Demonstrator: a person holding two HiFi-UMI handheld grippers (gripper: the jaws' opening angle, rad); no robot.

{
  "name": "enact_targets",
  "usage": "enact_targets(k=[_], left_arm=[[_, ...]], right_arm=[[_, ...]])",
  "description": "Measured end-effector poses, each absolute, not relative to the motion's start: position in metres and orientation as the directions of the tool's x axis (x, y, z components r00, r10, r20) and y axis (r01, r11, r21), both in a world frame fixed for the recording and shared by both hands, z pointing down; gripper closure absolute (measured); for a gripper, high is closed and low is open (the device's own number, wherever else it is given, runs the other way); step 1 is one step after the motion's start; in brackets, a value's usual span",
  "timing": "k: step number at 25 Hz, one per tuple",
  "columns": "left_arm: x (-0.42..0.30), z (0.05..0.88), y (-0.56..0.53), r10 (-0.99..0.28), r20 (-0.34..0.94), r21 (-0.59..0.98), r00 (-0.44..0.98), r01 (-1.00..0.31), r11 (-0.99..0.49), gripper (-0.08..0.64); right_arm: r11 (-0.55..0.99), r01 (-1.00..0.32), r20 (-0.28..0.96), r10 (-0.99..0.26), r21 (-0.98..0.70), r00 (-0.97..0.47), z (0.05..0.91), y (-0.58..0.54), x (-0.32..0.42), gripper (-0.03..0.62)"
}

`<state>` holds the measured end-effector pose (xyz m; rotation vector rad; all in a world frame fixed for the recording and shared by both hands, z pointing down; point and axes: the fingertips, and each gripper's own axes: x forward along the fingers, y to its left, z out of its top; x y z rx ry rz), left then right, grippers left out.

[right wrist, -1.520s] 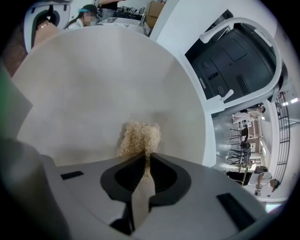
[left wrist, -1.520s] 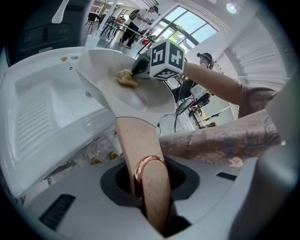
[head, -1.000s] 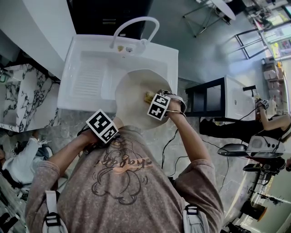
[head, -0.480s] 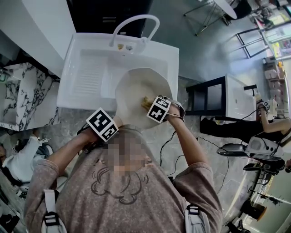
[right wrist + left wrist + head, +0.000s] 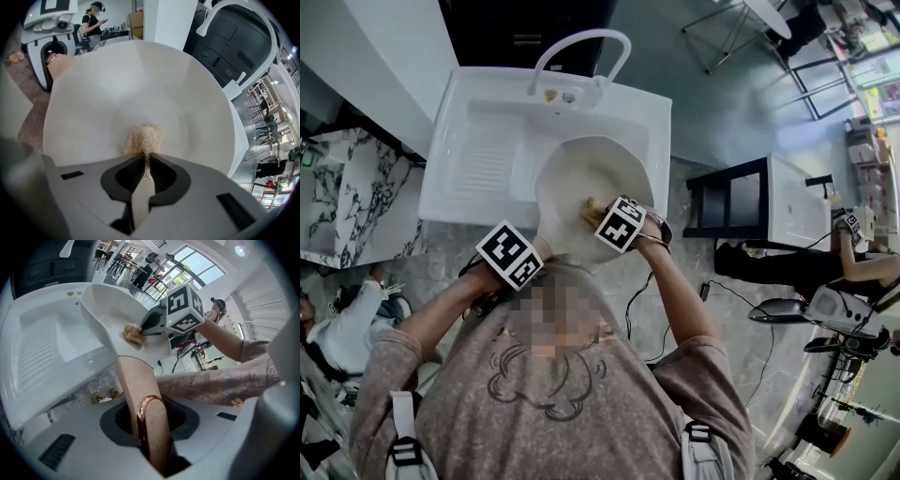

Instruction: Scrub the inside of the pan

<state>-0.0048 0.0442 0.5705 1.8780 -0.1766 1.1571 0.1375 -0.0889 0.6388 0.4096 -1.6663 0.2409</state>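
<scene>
Pan tilted over sink corner; scrubber against its inner wall.

The round white pan (image 5: 581, 173) is held tilted above the front right corner of the white moulded sink (image 5: 478, 159). Its pale wooden handle (image 5: 133, 387) runs back into the left claw (image 5: 146, 420), which is clamped on it. The right claw (image 5: 144, 158), the nearer to the bowl, is clamped on a beige fibrous scrubber (image 5: 143, 137) that lies straight ahead of it and touches the inner wall.

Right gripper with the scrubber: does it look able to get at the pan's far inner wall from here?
Probably yes. The right gripper holds the scrubber against the inside of the pan; the bare wall beyond shows nothing in the way.
</scene>
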Motion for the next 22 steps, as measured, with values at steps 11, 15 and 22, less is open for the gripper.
enact_targets(k=[11,15,22], left_arm=[[-0.008,0.572,0.044,0.317,0.769,0.621,0.555,-0.531,-0.576,0.460],[-0.006,0.572,0.044,0.318,0.766,0.625,0.559,-0.530,-0.573,0.460],[-0.006,0.573,0.042,0.319,0.756,0.636,0.571,-0.528,-0.563,0.460]], right_arm=[[0.907,-0.421,0.969,-0.099,-0.005,-0.226,0.631,-0.080,0.093,0.546],[0.903,-0.429,0.959,-0.101,-0.023,-0.263,0.629,-0.085,0.078,0.546],[0.890,-0.446,0.933,-0.073,-0.098,-0.352,0.623,-0.087,0.052,0.546]])
